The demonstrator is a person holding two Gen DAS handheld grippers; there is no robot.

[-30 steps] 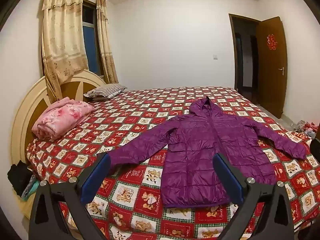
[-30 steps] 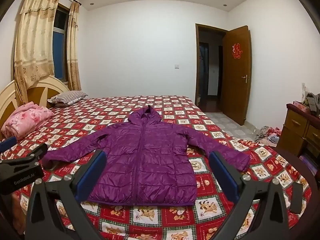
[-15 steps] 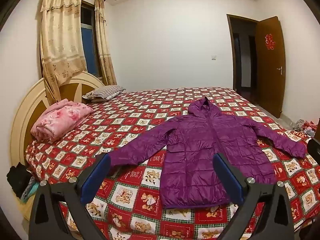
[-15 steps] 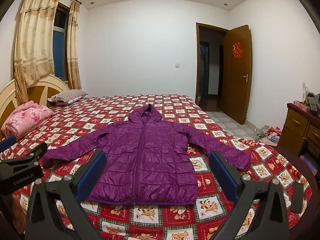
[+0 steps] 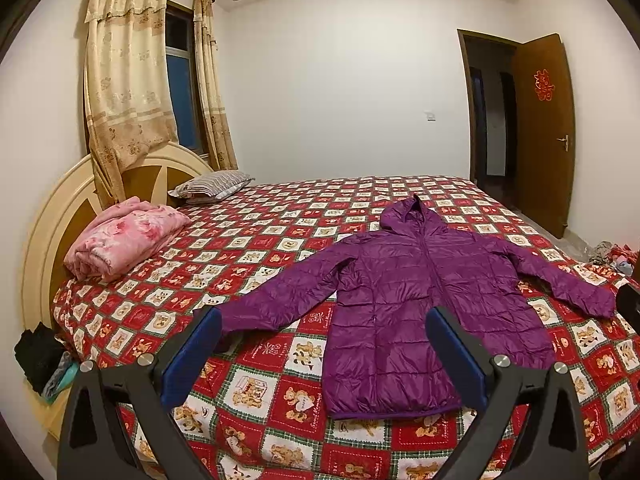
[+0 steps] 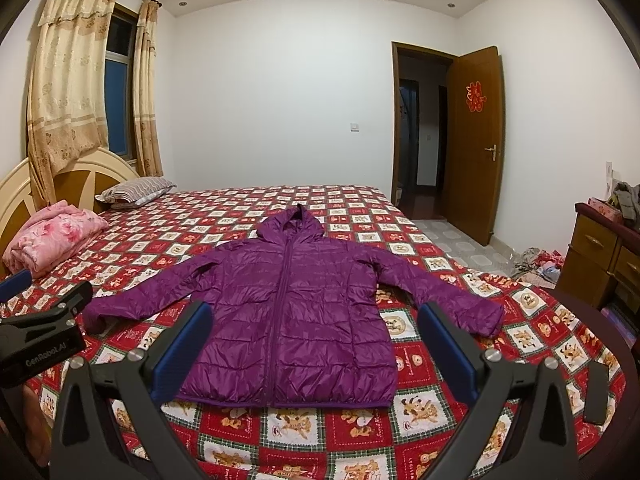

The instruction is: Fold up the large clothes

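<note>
the purple jacket (image 6: 292,312) lies flat on the bed (image 6: 420,432), hood away and hem nearest. both the left gripper (image 5: 324,354) and the right gripper (image 6: 314,346) hover short of the hem, jaws spread, empty.

Jacket (image 5: 404,312) left cuff hidden behind hand-held gripper finger (image 5: 192,356), dresser (image 6: 604,264) cut off by frame edge

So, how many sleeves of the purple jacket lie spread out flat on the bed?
2. The left sleeve stretches toward the headboard side; the right sleeve stretches toward the door side. Both lie unfolded on the bed, apart from the open grippers.
</note>
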